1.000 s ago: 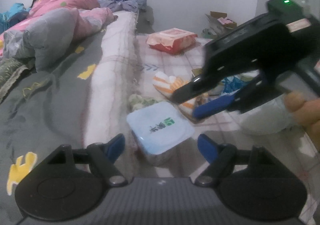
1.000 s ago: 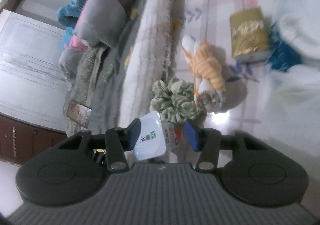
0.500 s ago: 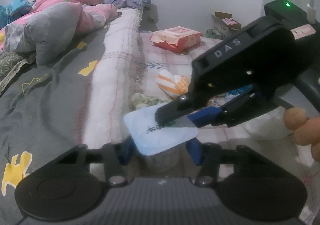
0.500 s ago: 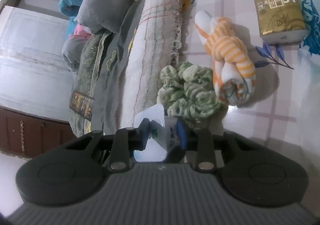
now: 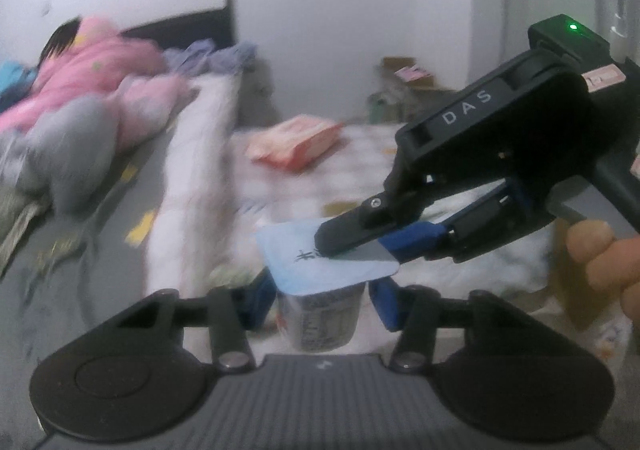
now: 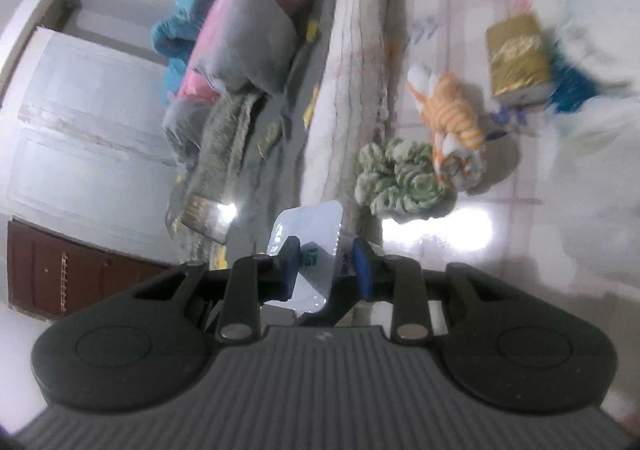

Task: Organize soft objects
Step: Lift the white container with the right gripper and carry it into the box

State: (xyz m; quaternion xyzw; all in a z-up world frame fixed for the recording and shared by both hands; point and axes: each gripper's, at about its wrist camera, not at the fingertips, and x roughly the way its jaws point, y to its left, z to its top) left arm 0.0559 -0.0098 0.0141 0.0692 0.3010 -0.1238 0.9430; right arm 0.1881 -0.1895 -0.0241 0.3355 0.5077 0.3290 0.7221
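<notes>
The cup [image 5: 322, 314] is held off the bed between the left gripper [image 5: 322, 300] pads; its lid [image 5: 326, 256] edge is pinched by the right gripper [image 6: 326, 266]; looks like mid-lift; next, a steady carry is needed, scrunchie [image 6: 398, 180] left below.

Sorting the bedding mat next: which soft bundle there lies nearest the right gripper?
The green ruffled bundle; the orange-striped roll lies beyond it, farther from the right gripper.

Bedroom, plain white wall [image 5: 320, 10]. Dark headboard [image 5: 188, 26] against it. Bed [image 5: 80, 210] with grey sheet, yellow shapes. Floor [image 6: 480, 218] pale checked tiles, glare patch. White door [image 6: 80, 130] beside brown wooden cabinet [image 6: 60, 278]. Cardboard box [image 5: 408, 74] by wall.
</notes>
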